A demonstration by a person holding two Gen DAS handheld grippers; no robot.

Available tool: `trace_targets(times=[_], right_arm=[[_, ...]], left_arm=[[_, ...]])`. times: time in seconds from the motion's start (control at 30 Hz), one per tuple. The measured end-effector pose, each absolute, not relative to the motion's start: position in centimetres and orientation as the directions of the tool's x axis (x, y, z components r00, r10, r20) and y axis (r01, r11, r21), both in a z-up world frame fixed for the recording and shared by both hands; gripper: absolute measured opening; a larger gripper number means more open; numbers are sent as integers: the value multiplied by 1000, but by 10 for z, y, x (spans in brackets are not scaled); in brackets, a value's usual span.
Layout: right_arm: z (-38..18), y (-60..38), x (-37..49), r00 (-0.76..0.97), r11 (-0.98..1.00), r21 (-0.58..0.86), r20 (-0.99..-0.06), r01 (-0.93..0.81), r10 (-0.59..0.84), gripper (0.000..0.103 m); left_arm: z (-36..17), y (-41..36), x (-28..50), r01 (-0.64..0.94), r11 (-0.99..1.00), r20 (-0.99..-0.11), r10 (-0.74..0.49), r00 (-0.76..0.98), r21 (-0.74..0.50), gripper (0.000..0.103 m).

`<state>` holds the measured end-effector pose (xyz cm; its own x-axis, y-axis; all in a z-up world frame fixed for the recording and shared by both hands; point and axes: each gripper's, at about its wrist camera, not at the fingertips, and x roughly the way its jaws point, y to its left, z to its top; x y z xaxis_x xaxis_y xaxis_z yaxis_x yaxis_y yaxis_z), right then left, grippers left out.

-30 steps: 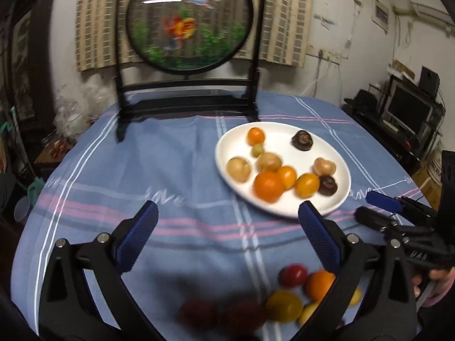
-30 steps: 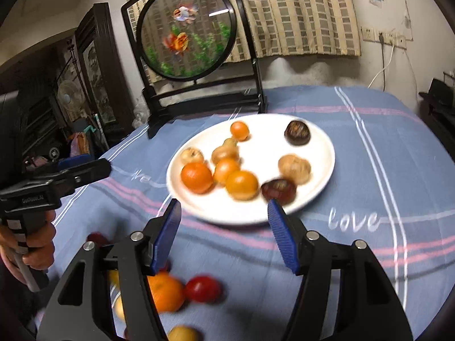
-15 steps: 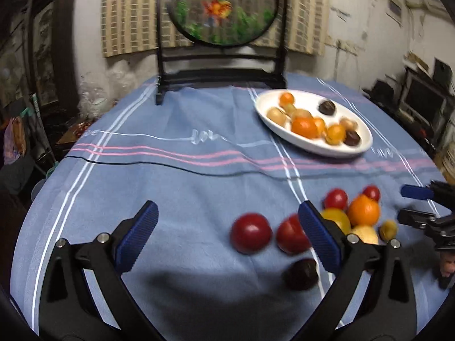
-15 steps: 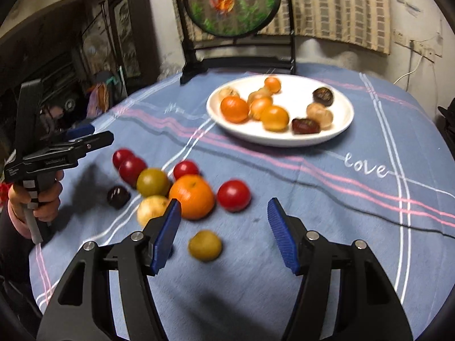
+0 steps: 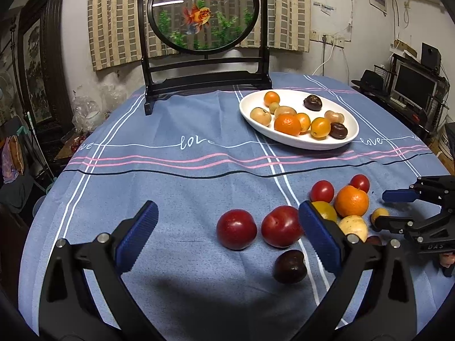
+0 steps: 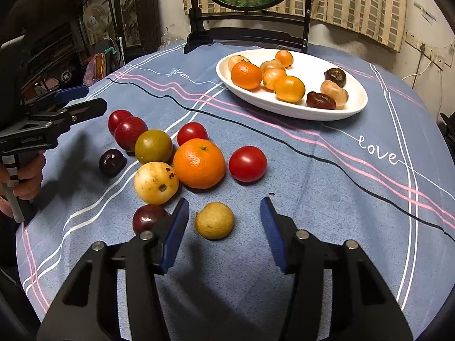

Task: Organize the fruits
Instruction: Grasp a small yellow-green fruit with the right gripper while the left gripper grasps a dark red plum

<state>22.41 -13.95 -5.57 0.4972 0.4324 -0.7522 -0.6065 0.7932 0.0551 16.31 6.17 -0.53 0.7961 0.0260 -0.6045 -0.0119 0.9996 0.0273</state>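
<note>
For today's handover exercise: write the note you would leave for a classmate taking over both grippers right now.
Left gripper: open, empty, over two red plums.
Right gripper: fingers closing around the small yellow fruit, not yet touching.
White plate: already holds oranges and brown fruits.
Left: loose pile on the blue tablecloth, including the orange, tomatoes and dark plums.

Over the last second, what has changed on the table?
Both grippers pulled back from the white plate and dipped toward the loose fruit. The right gripper is closing around the small yellow fruit, not yet touching it. The left gripper stays open. No fruit has moved.
</note>
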Motion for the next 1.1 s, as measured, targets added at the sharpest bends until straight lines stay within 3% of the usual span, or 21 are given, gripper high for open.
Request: trace_targets(times=[0.13,0.57,0.73,0.83,0.9,0.97,1.1], right_arm=[[-59,-136,225,487,789,46,-764,-612,423,49],[-64,-132,221,458,769,43,-782,-637,423,29],[-62,-135,223,458,779,61,-779,-625,429,29],[-62,-139,226,469,794,66,-776,-604,421,29],[-63,-141,228,469,802,70,-779,-594,415,29],[-64,-140,229,468,803,70,-781,-592,414,29],[-64,-141,229,469,803,71,-780,-592,414,29]], left_arm=[[-4,59,161,-10,999,-597,35,801,45,100],[-5,62,162,-18,999,-605,44,795,50,100],[-4,55,154,132,991,-624,-96,775,11,100],[-8,48,149,242,970,-646,-201,737,-25,87],[-14,42,149,273,962,-669,-220,710,-26,67],[-22,37,151,297,954,-704,-229,672,-28,56],[-31,28,152,325,946,-744,-232,627,-22,55]])
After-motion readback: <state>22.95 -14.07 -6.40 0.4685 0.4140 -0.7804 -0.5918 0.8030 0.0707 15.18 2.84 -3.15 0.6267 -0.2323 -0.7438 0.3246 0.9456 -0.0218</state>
